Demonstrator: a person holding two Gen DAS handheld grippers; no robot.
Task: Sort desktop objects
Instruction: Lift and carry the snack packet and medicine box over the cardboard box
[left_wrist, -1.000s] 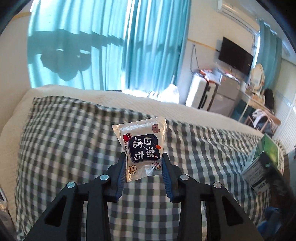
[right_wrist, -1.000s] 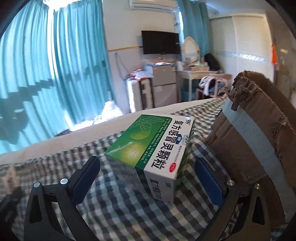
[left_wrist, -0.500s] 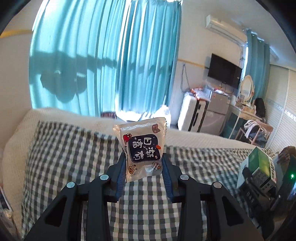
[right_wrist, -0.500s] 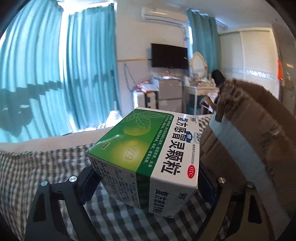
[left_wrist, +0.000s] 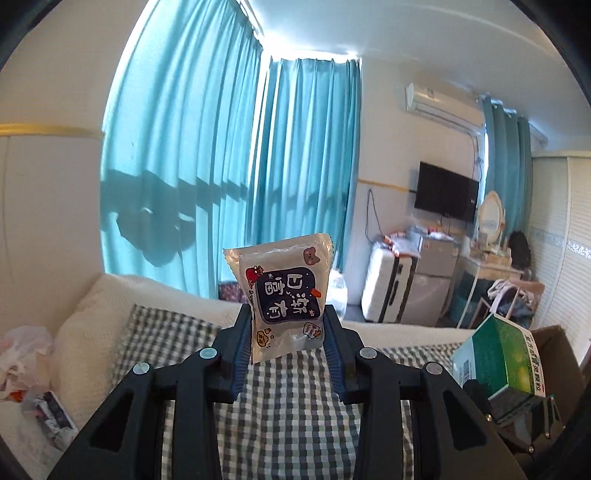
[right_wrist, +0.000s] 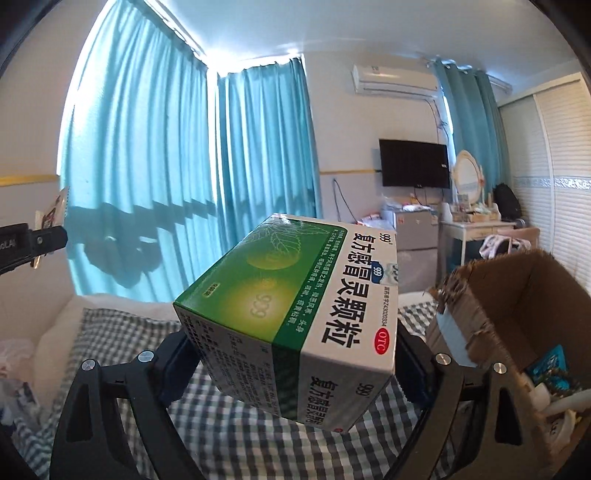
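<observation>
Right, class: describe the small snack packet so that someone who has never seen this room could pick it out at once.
Start at the checked cloth spread in front of the blue curtains. Above it, the left gripper pinches a small clear snack packet upright between its blue pads. Unlike the big green and white medicine box in the right gripper, it is soft, with a dark label and cartoon stickers.

Surface is a bed with a cream cover (left_wrist: 79, 321), a grey-and-white checked cloth (left_wrist: 288, 402) spread over its middle. Open cardboard box (right_wrist: 517, 299) sits on the cloth at the right edge, flaps torn. At the left edge, off the cloth: crumpled white plastic bag (left_wrist: 22, 350) and what looks like small packets (left_wrist: 51, 411), too blurred to identify.
</observation>
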